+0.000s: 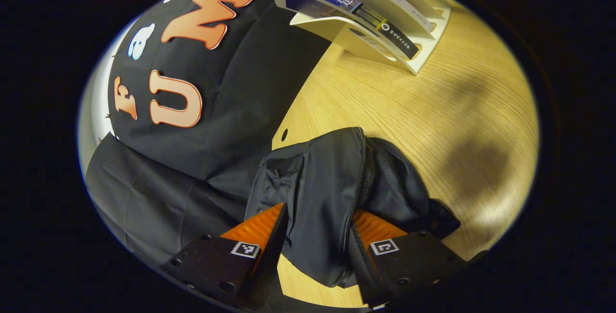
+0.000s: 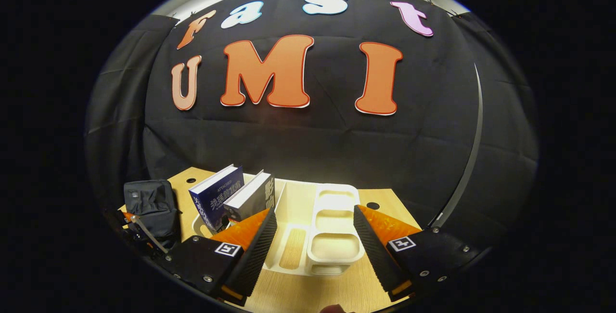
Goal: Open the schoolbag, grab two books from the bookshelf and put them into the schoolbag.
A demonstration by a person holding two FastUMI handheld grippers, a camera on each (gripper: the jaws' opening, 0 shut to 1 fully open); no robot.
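Between left tool [image 1: 317, 226] fingers, schoolbag [image 1: 327, 183]; right faces bookshelf [image 2: 332, 236].

One schoolbag [image 1: 332, 192], dark and slumped, lies on the one wooden table [image 1: 433, 125]; in the right gripper view it shows at about eight o'clock. One white bookshelf [image 2: 332, 228] stands there, at one o'clock in the left gripper view. Two books lean in it: a blue book [image 2: 216, 197] and a grey-covered book [image 2: 250, 200] just beside it, toward ten o'clock of the rack in the right gripper view. Two grippers count up: the left gripper [image 1: 317, 236] and the right gripper [image 2: 315, 241], each with two fingers.
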